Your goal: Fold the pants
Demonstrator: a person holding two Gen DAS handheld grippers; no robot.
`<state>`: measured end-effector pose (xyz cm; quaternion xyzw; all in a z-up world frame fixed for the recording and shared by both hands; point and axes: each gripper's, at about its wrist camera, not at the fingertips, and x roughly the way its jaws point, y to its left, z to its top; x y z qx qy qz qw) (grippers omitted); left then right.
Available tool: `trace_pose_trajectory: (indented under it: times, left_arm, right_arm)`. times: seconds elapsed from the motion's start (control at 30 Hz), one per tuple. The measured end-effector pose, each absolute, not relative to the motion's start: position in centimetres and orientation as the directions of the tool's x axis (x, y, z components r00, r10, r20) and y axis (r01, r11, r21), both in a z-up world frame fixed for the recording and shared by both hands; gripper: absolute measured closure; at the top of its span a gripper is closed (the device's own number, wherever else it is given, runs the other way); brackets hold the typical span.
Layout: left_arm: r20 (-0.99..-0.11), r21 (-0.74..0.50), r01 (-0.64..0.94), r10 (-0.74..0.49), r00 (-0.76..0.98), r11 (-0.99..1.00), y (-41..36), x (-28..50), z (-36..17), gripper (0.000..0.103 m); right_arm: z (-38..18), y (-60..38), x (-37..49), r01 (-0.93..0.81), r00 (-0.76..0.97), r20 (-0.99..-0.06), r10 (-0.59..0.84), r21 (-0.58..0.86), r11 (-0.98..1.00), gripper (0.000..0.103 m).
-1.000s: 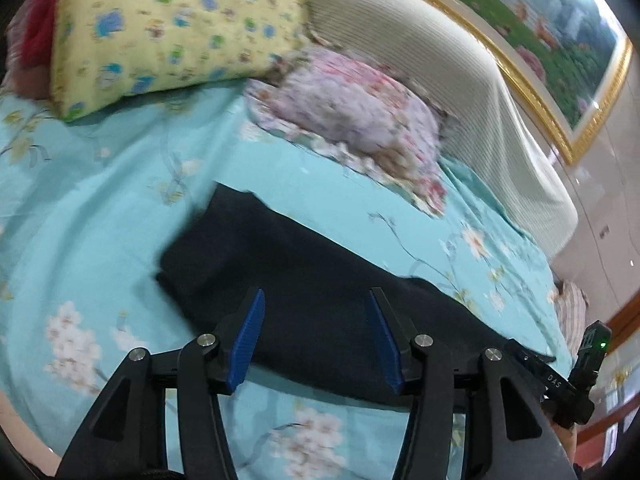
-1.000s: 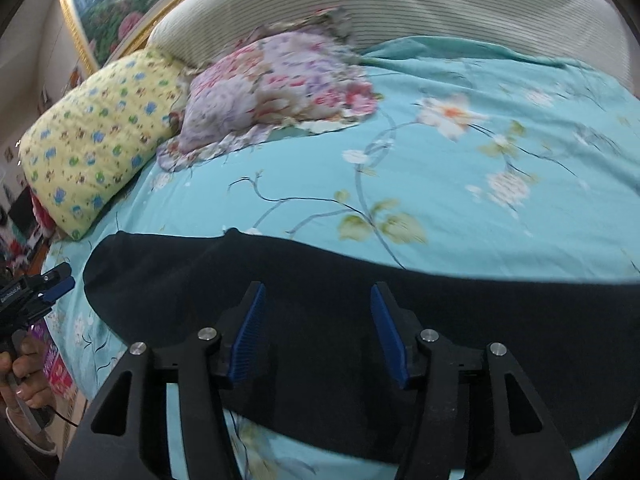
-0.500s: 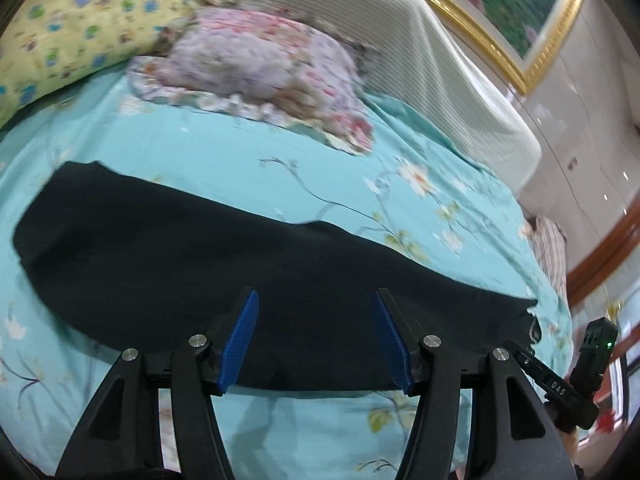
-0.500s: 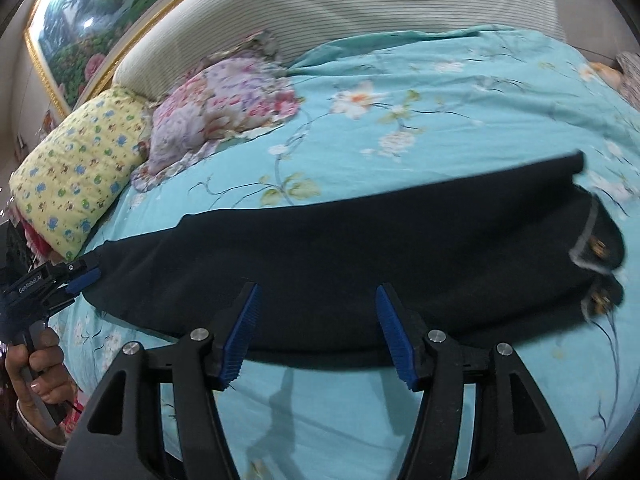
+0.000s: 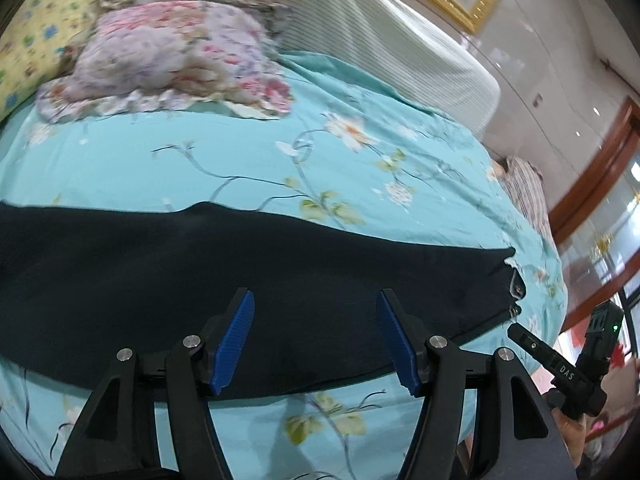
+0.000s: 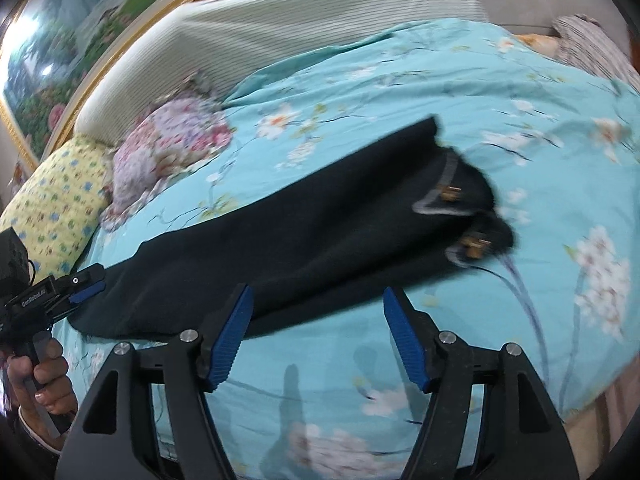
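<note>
Black pants lie stretched flat across the turquoise flowered bedsheet, folded lengthwise. Their waistband with metal clasps is at the right end in the right wrist view. My left gripper hovers over the pants' near edge, its jaws opening, with nothing pressed between the blue pads. My right gripper hangs above the sheet just in front of the pants, jaws opening too and empty. Each gripper shows at the edge of the other's view, the right gripper at the right, the left gripper held by a hand.
A pink flowered pillow and a yellow pillow lie at the bed's head, against a striped cream headboard. A gold-framed painting hangs above. A striped cloth lies at the bed's far right edge.
Both views have swept rightward along the pants, from the leg end toward the waistband, which now shows. Both pairs of jaws stand wider apart than before.
</note>
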<state>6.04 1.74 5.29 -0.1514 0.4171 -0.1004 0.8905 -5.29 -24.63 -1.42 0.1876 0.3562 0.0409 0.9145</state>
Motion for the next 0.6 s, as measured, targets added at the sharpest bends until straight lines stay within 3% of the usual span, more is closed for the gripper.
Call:
trace_pose_trajectory:
  times: [0.3,0.6]
  left_arm:
    - [-0.728,-0.327,0.145,-0.346,0.592,0.934,-2.3,8.5,5.4,0.034]
    - [-0.745,-0.324,0.218,-0.391,0.540,0.920,-6.3,11.4,5.3,0.031]
  right_arm:
    - [-2.7,-28.5,-5.4,0.201,0.738,-0.654,0.168,0.451,0.870,0.030]
    - [-3.5,-31.0,-3.7,0.268,0.770,-0.610,0.189,0.577,0.771,0.030]
